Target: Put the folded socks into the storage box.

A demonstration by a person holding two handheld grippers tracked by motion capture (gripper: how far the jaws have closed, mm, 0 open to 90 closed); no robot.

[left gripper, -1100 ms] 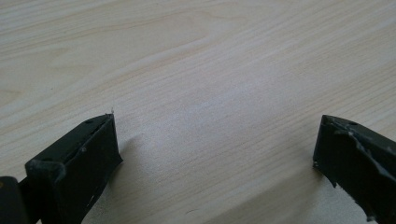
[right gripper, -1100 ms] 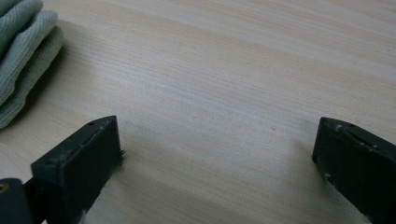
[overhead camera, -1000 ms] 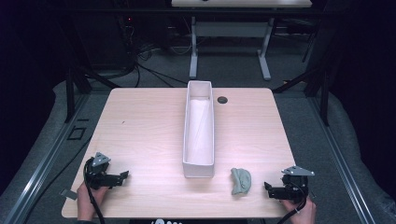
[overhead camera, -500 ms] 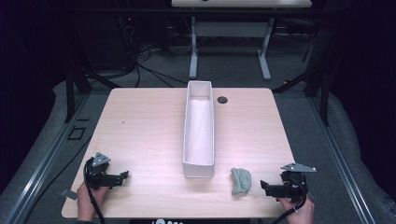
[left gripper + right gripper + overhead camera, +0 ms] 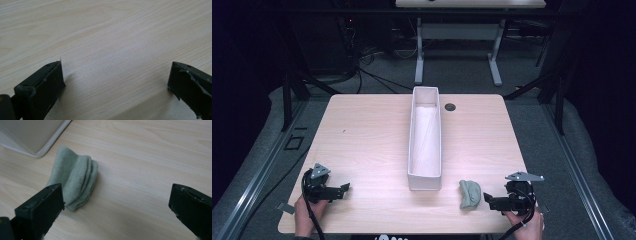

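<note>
From the high view you get the whole layout: a light wood table (image 5: pixel 362 135) with a long white tray (image 5: pixel 426 137) running down the middle, short end facing the person, and a small dark round hole (image 5: pixel 450 107) in the tabletop just beside its far end. The left gripper (image 5: pixel 343 188) sits low at the near left corner, held by a hand (image 5: pixel 305 212), well apart from everything else. The right gripper (image 5: pixel 486 200) is at the near right corner, and a folded grey-green cloth (image 5: pixel 470 193) lies flat on the wood between it and the tray's near end, close to the tips but not touching. Jaw spacing is hard to read from up there. The left gripper view sorts that out for its side: both black jaws spread wide with just bare wood grain between them, so it's released and empty. The right gripper view adds what the overhead can't: the cloth (image 5: pixel 75 177) is stacked in several layers, lying just beyond the left jaw, with the tray's rounded corner (image 5: pixel 37 137) right behind it. Those jaws are spread wide too, grasping nothing.
</note>
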